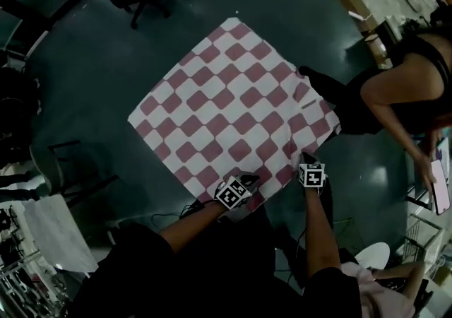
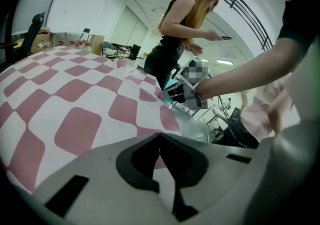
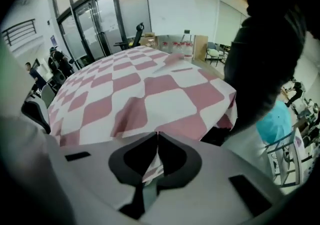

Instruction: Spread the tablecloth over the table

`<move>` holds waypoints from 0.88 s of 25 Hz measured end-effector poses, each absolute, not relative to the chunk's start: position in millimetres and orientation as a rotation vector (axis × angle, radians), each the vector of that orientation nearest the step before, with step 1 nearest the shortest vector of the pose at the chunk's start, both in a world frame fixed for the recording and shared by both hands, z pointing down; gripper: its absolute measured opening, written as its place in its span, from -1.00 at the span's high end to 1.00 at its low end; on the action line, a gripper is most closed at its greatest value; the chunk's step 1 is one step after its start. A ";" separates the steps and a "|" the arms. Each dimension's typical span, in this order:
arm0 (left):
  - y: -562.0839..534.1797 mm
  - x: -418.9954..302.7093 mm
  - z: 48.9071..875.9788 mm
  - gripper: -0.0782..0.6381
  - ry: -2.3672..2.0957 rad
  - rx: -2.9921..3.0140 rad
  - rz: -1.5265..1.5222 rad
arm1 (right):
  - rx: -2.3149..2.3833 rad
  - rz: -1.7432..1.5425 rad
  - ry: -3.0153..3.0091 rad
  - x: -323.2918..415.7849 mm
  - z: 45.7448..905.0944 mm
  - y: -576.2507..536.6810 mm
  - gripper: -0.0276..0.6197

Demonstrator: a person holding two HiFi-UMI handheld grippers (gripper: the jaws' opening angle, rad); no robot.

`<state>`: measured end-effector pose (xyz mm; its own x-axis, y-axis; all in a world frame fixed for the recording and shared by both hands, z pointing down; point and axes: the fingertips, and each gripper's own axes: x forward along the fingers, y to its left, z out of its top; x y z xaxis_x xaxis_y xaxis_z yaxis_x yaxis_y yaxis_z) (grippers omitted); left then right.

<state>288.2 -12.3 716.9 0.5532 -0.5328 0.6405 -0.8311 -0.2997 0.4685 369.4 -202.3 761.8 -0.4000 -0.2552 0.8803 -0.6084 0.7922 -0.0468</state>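
Head view first: the pink-and-white checked fabric tablecloth (image 1: pixel 226 108) reads as thin, light and limp. It should follow any pull, fold on itself and slide easily over what lies under it, and nothing about it looks fragile. Its hem and corners are the places to take hold, and a light pinch there should be enough.

At the near edge on the left, the left gripper (image 1: pixel 246 182) has its jaws pressed together on that hem, with a strip of cloth showing between them in the left gripper view. Across the middle, the cloth lies opened out as a diamond, one corner far and one left. It covers the table so that none of the top shows, and a few low ridges run near the right corner. At the near-right edge, the right gripper (image 1: pixel 306 160) pinches a fold of checked hem. Further right, a person in a dark sleeveless top (image 1: pixel 402 90) stands just beside the cloth's right corner.
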 end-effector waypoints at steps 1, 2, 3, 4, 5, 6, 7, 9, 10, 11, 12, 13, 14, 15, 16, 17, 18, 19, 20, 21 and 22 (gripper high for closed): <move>-17.2 289.6 721.0 0.74 -1.104 1.968 0.468 | 0.621 0.433 -1.999 368.7 763.0 -206.4 0.84; -20.9 290.4 724.5 0.74 -1.109 1.952 0.467 | 0.602 0.412 -2.001 368.6 763.5 -210.5 0.84; -23.4 290.7 727.0 0.74 -1.113 1.940 0.467 | 0.597 0.397 -1.998 370.3 764.6 -215.3 0.84; -25.0 290.4 728.4 0.74 -1.116 1.932 0.470 | 0.611 0.398 -1.991 373.8 766.0 -221.4 0.84; -26.2 289.8 728.8 0.74 -1.118 1.929 0.474 | 0.640 0.419 -1.984 378.0 767.2 -228.9 0.85; -27.5 288.7 729.0 0.74 -1.118 1.928 0.479 | 0.671 0.452 -1.981 381.3 768.1 -236.9 0.85; -28.6 287.5 729.7 0.74 -1.118 1.928 0.486 | 0.693 0.482 -1.980 382.9 768.5 -244.1 0.85; -28.5 286.7 733.5 0.74 -1.111 1.926 0.505 | 0.704 0.485 -1.976 382.7 768.6 -253.3 0.85; -27.3 287.1 736.2 0.74 -1.104 1.924 0.519 | 0.707 0.465 -1.976 382.4 767.7 -256.0 0.85; -25.4 287.5 739.5 0.74 -1.097 1.922 0.537 | 0.718 0.447 -1.986 381.9 765.0 -258.5 0.85; -23.2 287.6 743.4 0.74 -1.091 1.920 0.558 | 0.735 0.443 -2.007 380.6 760.2 -261.2 0.86; -20.9 287.1 747.4 0.74 -1.089 1.917 0.579 | 0.750 0.452 -2.035 378.7 754.6 -263.9 0.86; -19.0 286.1 751.1 0.74 -1.089 1.911 0.594 | 0.759 0.464 -2.059 376.7 750.4 -266.5 0.86; -17.2 284.8 754.4 0.74 -1.091 1.901 0.602 | 0.759 0.474 -2.070 375.0 749.2 -268.9 0.85; -14.9 283.8 757.6 0.74 -1.092 1.889 0.606 | 0.751 0.484 -2.071 373.6 751.4 -270.5 0.85; -12.3 283.1 760.8 0.74 -1.091 1.880 0.611 | 0.737 0.499 -2.064 372.8 756.2 -271.1 0.85; -10.0 282.6 763.6 0.74 -1.091 1.874 0.619 | 0.724 0.516 -2.053 372.5 761.6 -271.4 0.85; -8.0 282.6 765.5 0.74 -1.087 1.871 0.629 | 0.717 0.529 -2.044 373.0 765.6 -272.3 0.85; -6.3 282.8 767.2 0.74 -1.082 1.870 0.635 | 0.718 0.537 -2.036 374.2 767.9 -273.7 0.85; -5.0 282.9 768.7 0.74 -1.079 1.868 0.638 | 0.728 0.542 -2.024 375.7 769.1 -275.4 0.86; -4.1 282.4 769.4 0.74 -1.076 1.863 0.636 | 0.746 0.544 -2.011 376.7 769.0 -277.0 0.86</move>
